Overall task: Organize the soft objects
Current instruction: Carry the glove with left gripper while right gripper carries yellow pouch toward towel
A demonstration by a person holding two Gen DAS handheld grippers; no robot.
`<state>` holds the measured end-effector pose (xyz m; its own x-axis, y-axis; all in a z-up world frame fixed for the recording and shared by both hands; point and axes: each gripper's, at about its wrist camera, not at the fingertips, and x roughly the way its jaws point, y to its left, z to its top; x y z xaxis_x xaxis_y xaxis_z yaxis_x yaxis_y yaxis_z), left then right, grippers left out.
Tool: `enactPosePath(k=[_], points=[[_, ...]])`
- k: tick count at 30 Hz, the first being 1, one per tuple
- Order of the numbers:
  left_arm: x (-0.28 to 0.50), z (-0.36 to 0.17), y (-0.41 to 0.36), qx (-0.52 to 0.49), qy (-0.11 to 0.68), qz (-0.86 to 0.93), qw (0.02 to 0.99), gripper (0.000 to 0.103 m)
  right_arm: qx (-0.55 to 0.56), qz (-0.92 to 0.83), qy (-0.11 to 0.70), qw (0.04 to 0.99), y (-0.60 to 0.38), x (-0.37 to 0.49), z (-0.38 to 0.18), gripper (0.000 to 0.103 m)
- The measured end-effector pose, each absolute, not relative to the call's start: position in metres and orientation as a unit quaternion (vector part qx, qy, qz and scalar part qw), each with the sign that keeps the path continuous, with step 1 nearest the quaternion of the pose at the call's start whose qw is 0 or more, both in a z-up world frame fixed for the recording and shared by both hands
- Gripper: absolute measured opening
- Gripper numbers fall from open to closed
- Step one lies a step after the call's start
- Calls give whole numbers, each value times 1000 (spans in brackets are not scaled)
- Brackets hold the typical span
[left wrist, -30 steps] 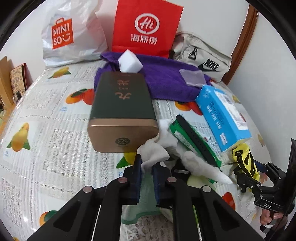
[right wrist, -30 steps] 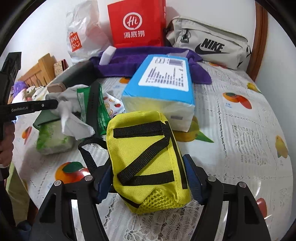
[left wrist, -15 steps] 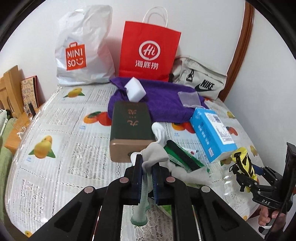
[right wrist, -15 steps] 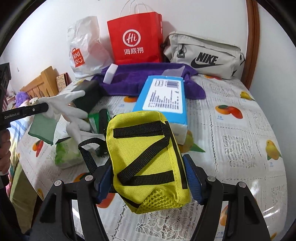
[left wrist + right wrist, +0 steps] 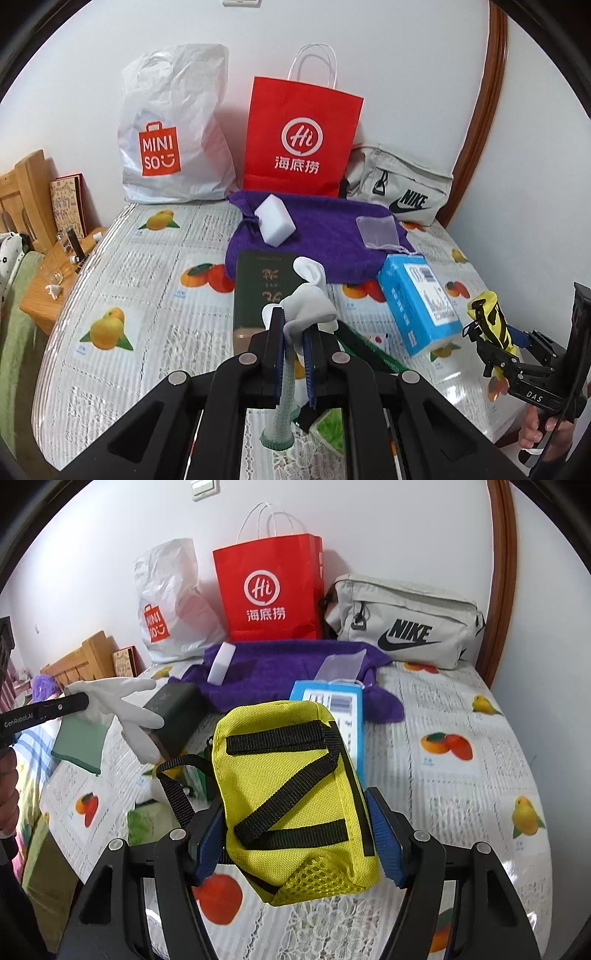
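Observation:
My left gripper (image 5: 293, 325) is shut on a white glove (image 5: 308, 304) with a green cuff and holds it above the table; the glove (image 5: 122, 705) also shows at the left of the right wrist view. My right gripper (image 5: 295, 812) is shut on a yellow pouch with black straps (image 5: 291, 786), lifted off the table; the pouch (image 5: 489, 317) shows at the right of the left wrist view. A purple towel (image 5: 325, 236) lies at the back with a white sponge (image 5: 275, 223) and a clear pouch (image 5: 376, 230) on it.
A dark green box (image 5: 264, 291), a blue tissue pack (image 5: 417, 302) and a green packet (image 5: 369, 350) lie mid-table. A Miniso bag (image 5: 173, 129), a red paper bag (image 5: 301, 136) and a grey Nike bag (image 5: 399, 188) stand along the wall. A wooden chair (image 5: 22, 199) is at the left.
Both grippers have risen and pulled back from the table. The glove came up off the pile with the left gripper; the yellow pouch rose with the right one.

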<state>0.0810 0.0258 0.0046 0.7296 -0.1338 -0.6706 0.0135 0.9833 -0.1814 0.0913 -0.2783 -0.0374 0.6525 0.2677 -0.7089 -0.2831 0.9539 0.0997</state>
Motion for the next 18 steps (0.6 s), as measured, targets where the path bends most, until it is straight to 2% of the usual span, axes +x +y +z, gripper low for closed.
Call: enactPosePath(k=[18], points=[[133, 28, 27, -84, 360, -44, 928, 10, -4, 149, 387, 910, -270, 155, -12, 69]])
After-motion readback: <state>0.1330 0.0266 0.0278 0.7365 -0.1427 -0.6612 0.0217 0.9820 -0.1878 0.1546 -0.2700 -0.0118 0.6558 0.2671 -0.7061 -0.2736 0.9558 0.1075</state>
